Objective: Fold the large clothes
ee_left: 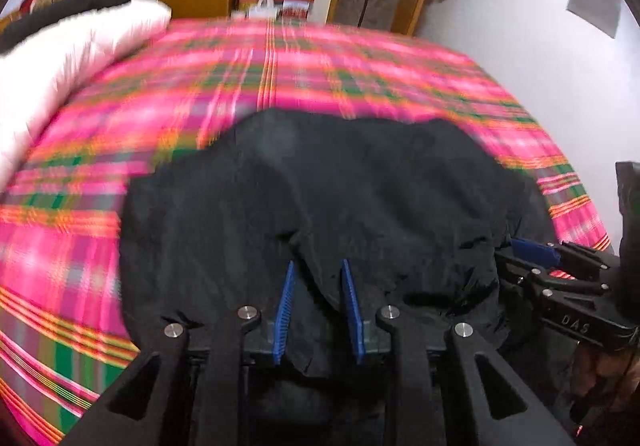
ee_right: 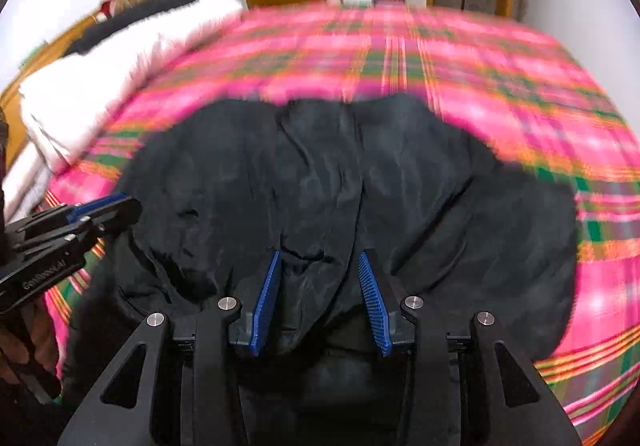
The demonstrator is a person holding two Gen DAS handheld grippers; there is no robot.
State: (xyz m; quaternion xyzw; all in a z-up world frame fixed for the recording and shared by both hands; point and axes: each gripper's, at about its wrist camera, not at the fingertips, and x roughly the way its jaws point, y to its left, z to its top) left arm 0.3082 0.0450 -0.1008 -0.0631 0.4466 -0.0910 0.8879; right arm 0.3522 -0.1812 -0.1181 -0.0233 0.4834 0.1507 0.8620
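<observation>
The black jacket (ee_left: 360, 198) lay bunched on the plaid bedsheet (ee_left: 100, 206), not yet neatly folded; left gripper (ee_left: 318, 310) and right gripper (ee_right: 320, 302) each held its near edge between parted fingers.

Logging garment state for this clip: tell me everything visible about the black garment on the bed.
The black garment is a large, dark piece of thin, slightly shiny woven fabric, creased and bunched, not yet neatly folded. It lies on the pink plaid bedsheet. Its near edge is gathered between the blue pads of the left claw and the right claw. Sleeves or collar cannot be made out.
</observation>
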